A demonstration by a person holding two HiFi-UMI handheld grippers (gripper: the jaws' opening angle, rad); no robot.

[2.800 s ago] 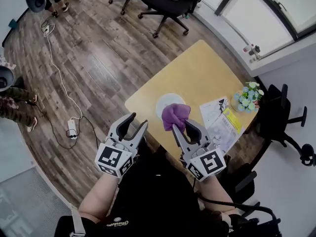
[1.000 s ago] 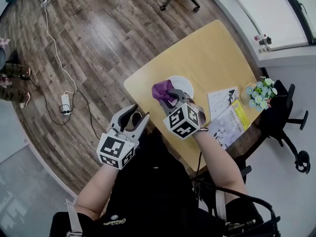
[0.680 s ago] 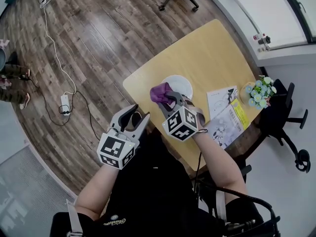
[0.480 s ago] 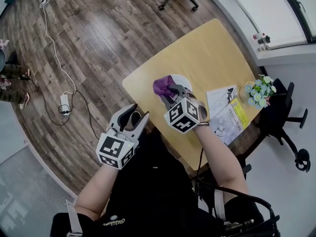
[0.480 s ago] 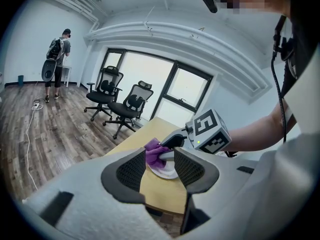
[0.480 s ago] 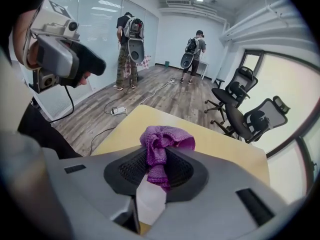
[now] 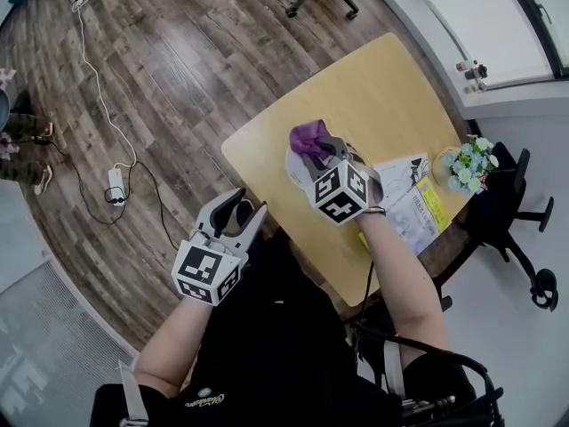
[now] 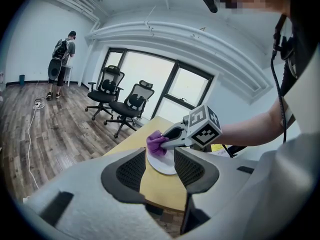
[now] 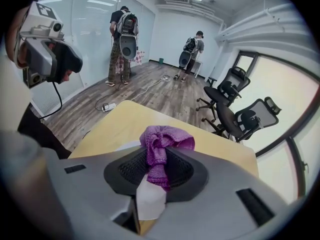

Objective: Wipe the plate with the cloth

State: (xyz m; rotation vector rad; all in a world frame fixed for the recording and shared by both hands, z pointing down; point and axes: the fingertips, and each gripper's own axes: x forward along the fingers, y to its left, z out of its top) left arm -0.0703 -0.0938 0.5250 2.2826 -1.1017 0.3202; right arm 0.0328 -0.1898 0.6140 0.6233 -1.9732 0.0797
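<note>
Right gripper jaws pinched narrow on the purple cloth, a soft, light bunch sitting on the white plate at its 1 o'clock side. Left gripper jaws wide, empty, off the table at the plate's 7 o'clock. Plate looks stiff, slick and breakable and will likely slide, so steady its rim and grip the cloth mid-bunch; no writing readable on the papers at 3 o'clock.

Knitted cloth; smooth plate — wooden table

Probably an office: mesh swivel chairs, glass partition walls and a pale wooden table.
</note>
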